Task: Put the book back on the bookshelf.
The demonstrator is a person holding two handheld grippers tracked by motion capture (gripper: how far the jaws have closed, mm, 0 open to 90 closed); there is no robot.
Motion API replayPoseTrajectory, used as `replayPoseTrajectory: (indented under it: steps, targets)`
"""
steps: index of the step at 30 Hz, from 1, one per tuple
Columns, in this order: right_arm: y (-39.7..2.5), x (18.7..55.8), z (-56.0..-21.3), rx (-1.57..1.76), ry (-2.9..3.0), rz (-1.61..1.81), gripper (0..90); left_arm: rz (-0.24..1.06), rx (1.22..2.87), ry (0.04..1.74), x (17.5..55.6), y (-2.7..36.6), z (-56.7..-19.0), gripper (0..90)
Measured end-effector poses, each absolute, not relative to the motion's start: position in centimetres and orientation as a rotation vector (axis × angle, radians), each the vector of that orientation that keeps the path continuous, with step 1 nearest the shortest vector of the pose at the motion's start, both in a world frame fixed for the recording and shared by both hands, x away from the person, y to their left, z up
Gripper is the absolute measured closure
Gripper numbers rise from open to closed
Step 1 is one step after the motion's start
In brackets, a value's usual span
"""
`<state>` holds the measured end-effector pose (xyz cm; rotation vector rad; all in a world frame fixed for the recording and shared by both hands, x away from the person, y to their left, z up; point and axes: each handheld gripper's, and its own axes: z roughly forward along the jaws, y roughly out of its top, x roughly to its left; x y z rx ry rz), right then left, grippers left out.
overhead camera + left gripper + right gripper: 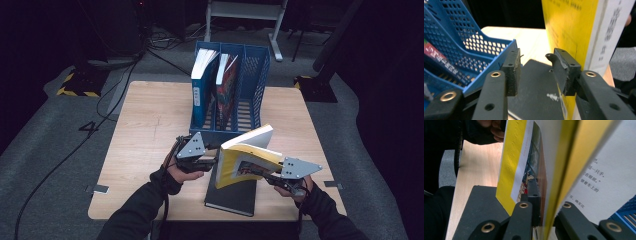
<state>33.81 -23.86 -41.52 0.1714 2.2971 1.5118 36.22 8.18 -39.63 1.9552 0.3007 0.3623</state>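
— Surface first: what sits on it?
— One blue file rack with three slots, two books standing in it, the right slot free. Nearer the person than the rack lies one black book.
— And the yellow book?
— Upright above the black book, probably for slotting. Right gripper fingers pinch its cover; left gripper fingers are spread, one touching the cover.

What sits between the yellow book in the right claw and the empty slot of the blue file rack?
Nothing visible blocks it. The yellow paperback book, clamped in the right claw, is raised above the black hardcover book lying flat on the table. The blue plastic file rack has its rightmost slot free, straight ahead.
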Motion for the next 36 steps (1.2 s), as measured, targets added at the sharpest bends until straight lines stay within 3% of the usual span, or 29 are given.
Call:
replayPoseTrajectory:
  steps: [12, 16, 21, 26, 36]
  targets:
    - [-23.9, 33.5, -41.6, 0.166, 2.292, 1.504, 86.5, 0.385, 2.085, 0.365, 34.3, 9.5, -41.7, 45.6]
    - [-23.9, 33.5, -41.6, 0.166, 2.292, 1.505, 86.4, 0.342, 2.146, 0.354, 34.0, 9.6, -42.6, 33.1]
    - [-23.9, 33.5, -41.6, 0.171, 2.294, 1.506, 86.4, 0.315, 2.206, 0.333, 33.7, 9.0, -43.4, 29.1]
    - [-24.0, 33.5, -41.6, 0.172, 2.295, 1.506, 86.3, 0.280, 2.160, 0.317, 33.7, 7.6, -43.7, 31.0]
    - [-24.3, 33.6, -41.6, 0.172, 2.313, 1.476, 83.0, 0.285, 2.001, 0.248, 34.2, 4.7, -42.5, 52.8]
